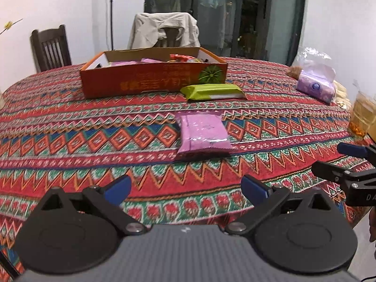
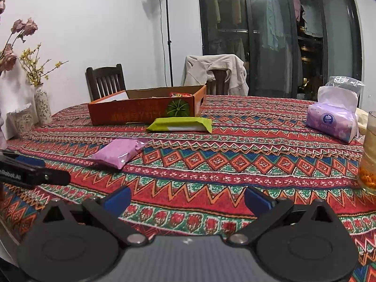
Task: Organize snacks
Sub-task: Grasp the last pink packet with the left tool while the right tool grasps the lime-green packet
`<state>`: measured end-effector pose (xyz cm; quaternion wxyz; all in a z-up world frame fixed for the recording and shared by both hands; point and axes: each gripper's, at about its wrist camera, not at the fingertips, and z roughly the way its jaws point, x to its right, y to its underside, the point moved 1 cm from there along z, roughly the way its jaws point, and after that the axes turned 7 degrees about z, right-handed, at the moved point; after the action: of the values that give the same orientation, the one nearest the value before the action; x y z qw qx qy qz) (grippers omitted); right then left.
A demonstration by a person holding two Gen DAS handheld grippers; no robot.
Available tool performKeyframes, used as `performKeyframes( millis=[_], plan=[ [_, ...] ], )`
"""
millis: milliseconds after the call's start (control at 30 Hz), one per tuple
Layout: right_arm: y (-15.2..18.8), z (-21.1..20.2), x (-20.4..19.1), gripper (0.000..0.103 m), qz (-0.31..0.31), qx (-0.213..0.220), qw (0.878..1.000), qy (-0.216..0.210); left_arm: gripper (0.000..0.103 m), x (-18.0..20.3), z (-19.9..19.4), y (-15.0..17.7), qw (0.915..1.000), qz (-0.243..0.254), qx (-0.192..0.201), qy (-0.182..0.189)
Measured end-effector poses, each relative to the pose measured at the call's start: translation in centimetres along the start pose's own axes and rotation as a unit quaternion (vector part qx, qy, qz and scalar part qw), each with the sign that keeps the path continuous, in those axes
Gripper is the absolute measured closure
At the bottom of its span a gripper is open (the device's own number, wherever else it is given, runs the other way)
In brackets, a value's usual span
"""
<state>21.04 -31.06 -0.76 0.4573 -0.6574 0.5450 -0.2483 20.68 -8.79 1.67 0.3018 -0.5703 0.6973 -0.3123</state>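
A shallow orange cardboard box (image 1: 152, 80) sits open on the worktop, with pink and red snack packets (image 1: 183, 58) lying inside. A green packet (image 1: 211, 91) lies flat just before its front wall. A pink packet (image 1: 203, 132) lies flat nearer, apart from both.

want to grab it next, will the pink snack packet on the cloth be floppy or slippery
The pink packet looks like a soft, puffy foil pouch, so it will probably flex and feel light. Its glossy film may slip between pads. Lying flat on the tablecloth, it should slide, not roll.
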Motion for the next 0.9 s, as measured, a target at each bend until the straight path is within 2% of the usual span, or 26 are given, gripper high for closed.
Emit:
performKeyframes(
  millis=[267,400,467,533,633,767,900],
  plan=[
    [-1.0,1.4,0.9,0.0,0.006,-0.005,1.0,0.019,0.001,2.0,5.6,-4.1,0.9988,0.048,0.007,-0.01],
    [-1.4,1.5,0.9,0.0,0.003,-0.002,0.999,0.034,0.003,2.0,8.5,-5.0,0.999,0.042,-0.007,0.009],
    [-1.5,1.7,1.0,0.0,0.004,-0.004,0.999,0.044,0.037,1.6,9.5,-5.1,0.9988,0.038,-0.02,0.025],
    [-1.6,2.2,1.0,0.0,0.004,-0.008,0.998,0.055,0.04,1.2,9.7,-5.2,0.9983,0.047,-0.017,0.029],
    [-2.0,3.2,0.8,0.0,-0.003,-0.015,0.998,0.064,0.04,-0.5,9.7,-5.4,0.9983,0.034,-0.016,0.044],
    [-3.9,5.5,0.3,0.0,-0.037,-0.019,0.997,0.058,0.04,-4.7,9.0,-5.3,0.9998,-0.002,-0.005,0.019],
    [-6.6,10.4,-0.9,0.0,-0.1,-0.029,0.994,0.032,0.04,-9.4,7.8,-4.7,0.9988,-0.048,-0.003,-0.004]
  ],
)
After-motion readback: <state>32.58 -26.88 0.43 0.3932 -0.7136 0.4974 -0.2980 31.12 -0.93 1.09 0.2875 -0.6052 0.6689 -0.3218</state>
